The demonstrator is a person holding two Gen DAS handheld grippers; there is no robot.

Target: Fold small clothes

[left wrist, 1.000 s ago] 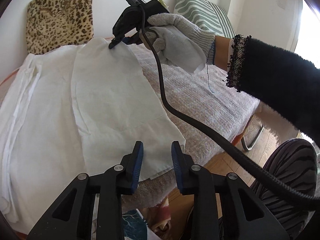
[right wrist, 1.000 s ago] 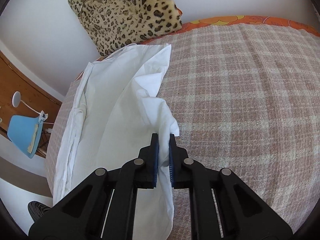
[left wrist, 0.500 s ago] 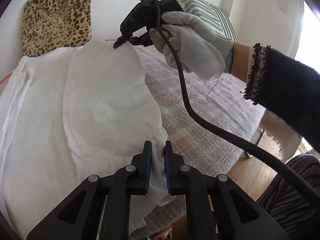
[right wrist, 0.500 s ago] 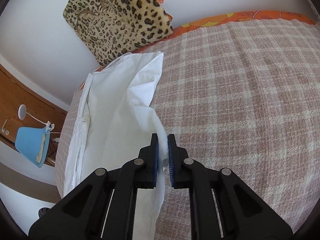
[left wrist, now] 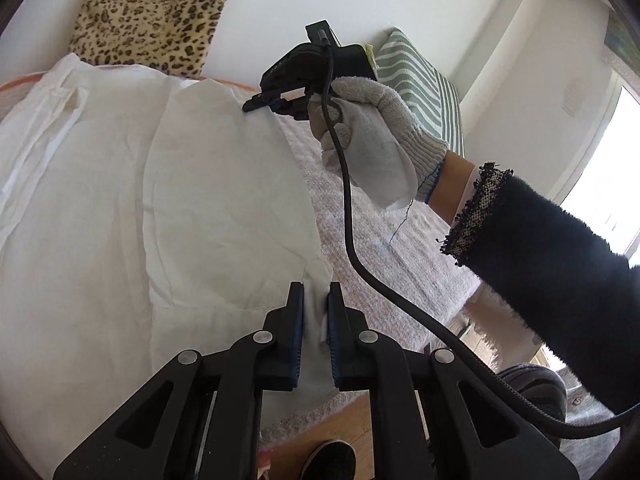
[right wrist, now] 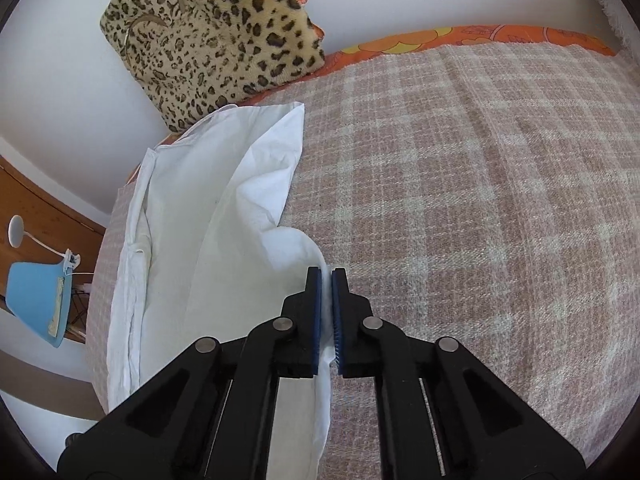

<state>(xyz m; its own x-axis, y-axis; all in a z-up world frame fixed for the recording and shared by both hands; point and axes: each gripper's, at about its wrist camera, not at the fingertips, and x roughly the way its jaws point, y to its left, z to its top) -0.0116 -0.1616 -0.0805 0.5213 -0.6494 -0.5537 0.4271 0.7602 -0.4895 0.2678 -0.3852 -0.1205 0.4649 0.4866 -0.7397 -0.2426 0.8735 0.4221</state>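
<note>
A white garment (left wrist: 120, 208) lies spread on a checked bed cover (right wrist: 480, 200), with its right side folded over towards the middle. My left gripper (left wrist: 316, 300) is shut on the garment's near right corner at the bed's front edge. My right gripper (right wrist: 327, 280) is shut on the garment's (right wrist: 200, 240) far right edge and holds it lifted a little above the cover. In the left wrist view the right gripper (left wrist: 256, 105) shows at the far end of the fold, held by a gloved hand (left wrist: 376, 136).
A leopard-print cushion (right wrist: 216, 36) leans on the wall behind the garment. A green striped cushion (left wrist: 416, 80) stands at the far right. A cable (left wrist: 352, 232) hangs from the right gripper across the bed. A blue lamp (right wrist: 36, 304) and wooden floor (left wrist: 344, 424) lie beyond the bed.
My left gripper closed on the garment's near right corner and lifted it. My right gripper kept its hold and carried the far edge further over the garment.
</note>
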